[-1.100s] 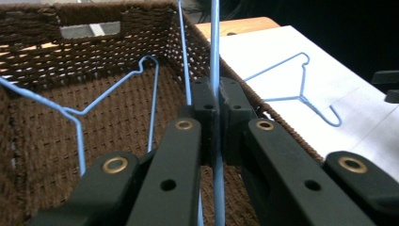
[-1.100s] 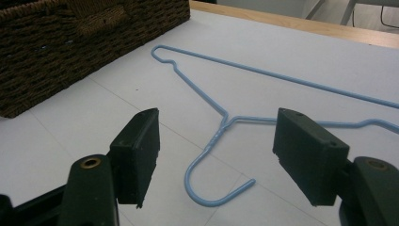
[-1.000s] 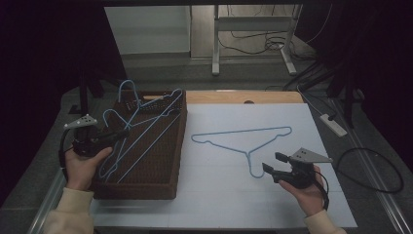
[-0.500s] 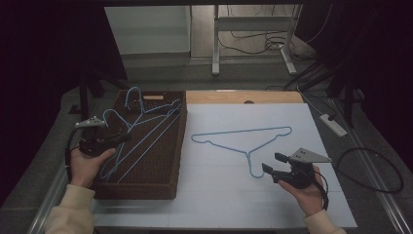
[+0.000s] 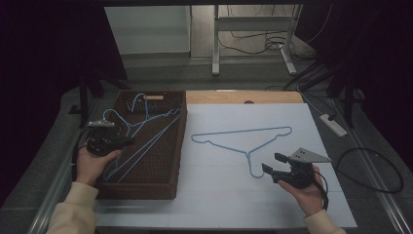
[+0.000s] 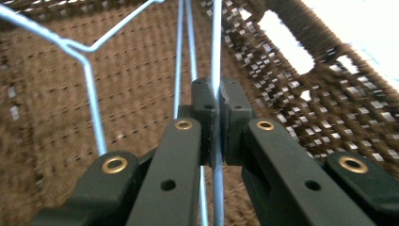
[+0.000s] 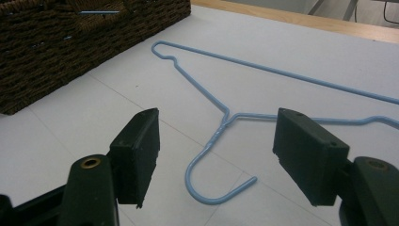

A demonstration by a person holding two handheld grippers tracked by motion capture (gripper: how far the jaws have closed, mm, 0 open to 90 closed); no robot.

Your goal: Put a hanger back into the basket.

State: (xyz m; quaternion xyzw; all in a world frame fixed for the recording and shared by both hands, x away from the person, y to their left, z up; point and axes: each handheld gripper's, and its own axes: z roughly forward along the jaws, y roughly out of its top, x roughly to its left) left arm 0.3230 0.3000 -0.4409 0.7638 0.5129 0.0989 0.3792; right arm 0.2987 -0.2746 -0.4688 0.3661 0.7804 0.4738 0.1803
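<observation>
Pinching one thin blue wire hanger (image 6: 215,70) over the woven basket (image 5: 146,185), our left gripper (image 5: 127,142) was closed; it seemed light, springy, slippery; our right gripper (image 5: 272,164) stood open near the hanger on the table (image 5: 243,132).

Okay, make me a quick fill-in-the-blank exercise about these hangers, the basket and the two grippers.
1. The left gripper has its jaws ____ on a blue wire hanger.
2. That held hanger is over the brown woven ____.
3. The right gripper has its jaws ____, just short of the hook of the hanger on the table.
4. That hanger on the table lies flat on the ____ sheet.

Missing words: shut; basket; open; white
</observation>
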